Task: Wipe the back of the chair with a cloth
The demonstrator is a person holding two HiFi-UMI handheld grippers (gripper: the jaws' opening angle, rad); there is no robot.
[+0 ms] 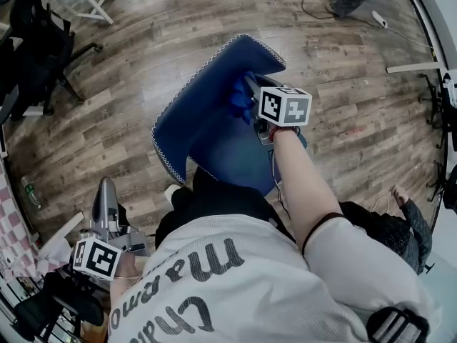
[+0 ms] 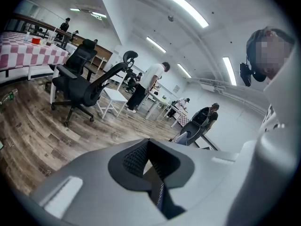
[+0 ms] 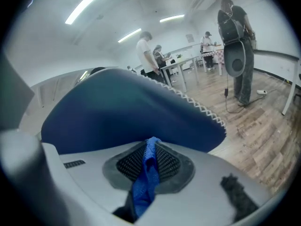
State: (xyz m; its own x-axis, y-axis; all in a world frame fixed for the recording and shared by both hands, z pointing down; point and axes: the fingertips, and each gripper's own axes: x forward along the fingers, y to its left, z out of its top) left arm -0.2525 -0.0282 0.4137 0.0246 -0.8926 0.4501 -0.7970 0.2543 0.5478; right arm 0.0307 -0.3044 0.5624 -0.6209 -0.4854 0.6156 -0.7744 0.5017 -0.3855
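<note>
Here, cloth (image 3: 145, 182) pinched btwn right gripper (image 3: 149, 154) fingers (image 3: 124, 166).

**Three cameras, one chair back in common**

The head view looks steeply down from above the person's shoulders onto the wooden floor (image 1: 143, 56), with the blue chair back (image 1: 203, 123) at its centre. The right gripper view sits very near that same chair back, facing over its stitched edge into the room. These two views share the chair back and the cloth (image 3: 146, 178). The left gripper view faces away, low across the wooden floor and up toward the ceiling lights (image 2: 186, 7), and shares the floor with the head view.
</note>
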